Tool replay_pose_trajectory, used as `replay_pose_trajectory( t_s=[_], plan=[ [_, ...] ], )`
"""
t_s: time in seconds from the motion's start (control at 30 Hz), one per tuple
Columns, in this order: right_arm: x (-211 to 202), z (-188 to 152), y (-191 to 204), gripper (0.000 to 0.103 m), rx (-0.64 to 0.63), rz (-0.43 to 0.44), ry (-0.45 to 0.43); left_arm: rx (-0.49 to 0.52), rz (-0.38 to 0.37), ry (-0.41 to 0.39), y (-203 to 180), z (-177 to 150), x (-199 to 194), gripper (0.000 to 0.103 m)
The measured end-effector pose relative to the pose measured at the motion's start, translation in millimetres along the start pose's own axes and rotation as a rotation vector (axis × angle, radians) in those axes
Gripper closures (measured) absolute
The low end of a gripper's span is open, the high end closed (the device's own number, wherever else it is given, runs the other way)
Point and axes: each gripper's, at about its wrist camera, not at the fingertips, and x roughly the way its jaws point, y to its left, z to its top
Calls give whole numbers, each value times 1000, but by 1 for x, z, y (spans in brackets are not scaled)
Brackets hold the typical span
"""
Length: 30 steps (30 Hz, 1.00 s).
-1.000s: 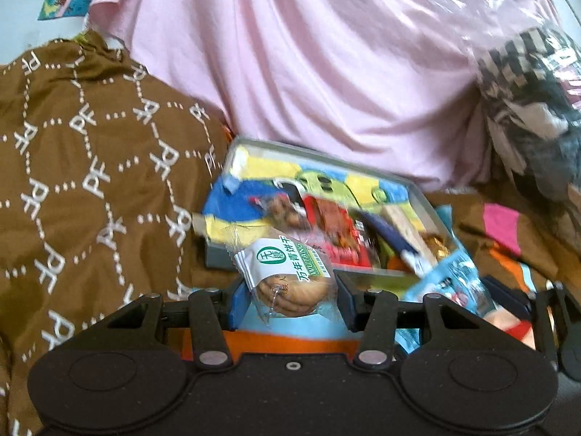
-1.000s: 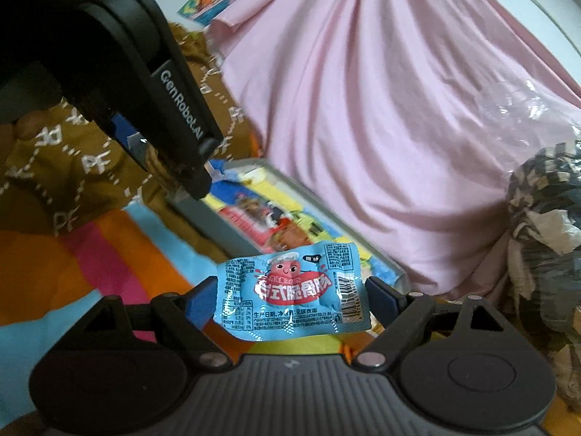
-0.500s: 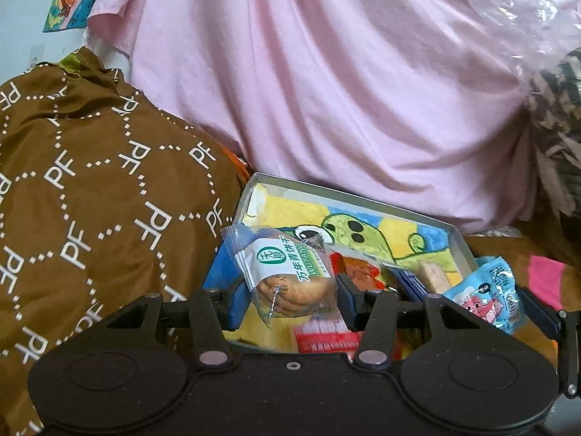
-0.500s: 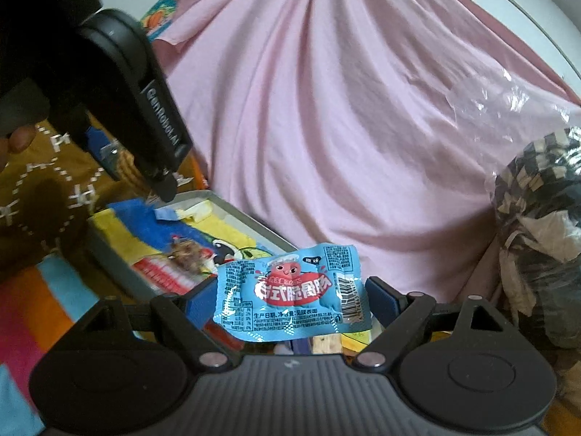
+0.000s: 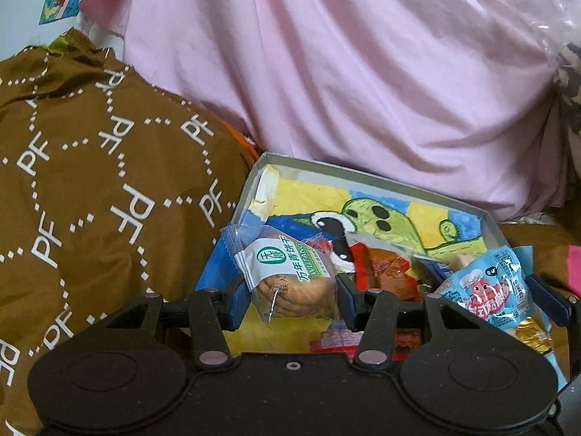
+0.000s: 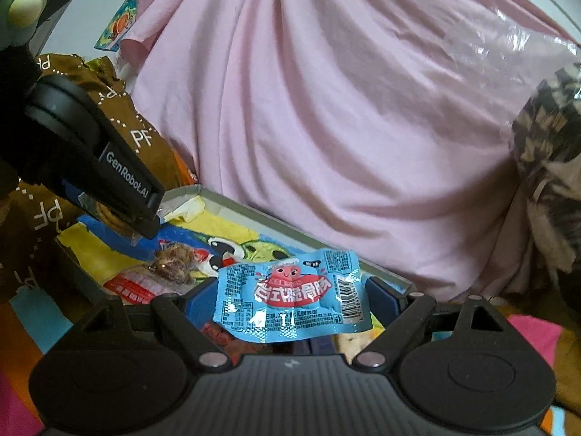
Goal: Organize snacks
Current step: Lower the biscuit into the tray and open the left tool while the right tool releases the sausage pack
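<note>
- Brown quilted fabric [image 5: 90, 189] printed all over with white "PF" letters and dotted hexagons fills the left of the left wrist view.
- The left gripper [image 5: 288, 290] is clenched on a clear-wrapped round biscuit packet [image 5: 290, 272]. Its white label reads "WUTANG" beside a green round logo and Chinese characters, and the label runs slantwise, rising to the right. The packet hangs over the near left part of the tray.
- A shallow grey tray lined with a blue, yellow and green cartoon drawing [image 5: 363, 174] holds red-wrapped snacks [image 5: 385, 265].
- The right gripper [image 6: 290, 294] grasps a light-blue foil sausage sachet [image 6: 290, 294] bearing a red cartoon figure, Chinese lettering and a barcode. Its long axis lies crosswise between the pads, above the tray's near edge.
- Pink draped cloth [image 6: 345, 109] hangs behind.
</note>
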Motion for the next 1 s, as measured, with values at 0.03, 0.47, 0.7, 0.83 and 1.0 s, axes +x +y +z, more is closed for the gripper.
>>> replay_pose_trajectory(
  t_s=[0.03, 0.47, 0.7, 0.83, 1.0],
  plan=[
    [1, -1, 0, 14, 2, 3, 4, -5, 5, 3, 1, -1, 2, 51],
    [9, -6, 8, 14, 0, 35, 33, 1, 34, 24, 1, -9, 17, 51],
    [12, -7, 10, 13, 13, 44, 36, 3, 48, 32, 3, -10, 23, 50],
    [13, -8, 10, 13, 14, 50, 38, 5, 54, 35, 4, -12, 25, 49],
    [14, -9, 11, 12, 11, 52, 44, 4, 65, 38, 3, -12, 25, 41]
  ],
)
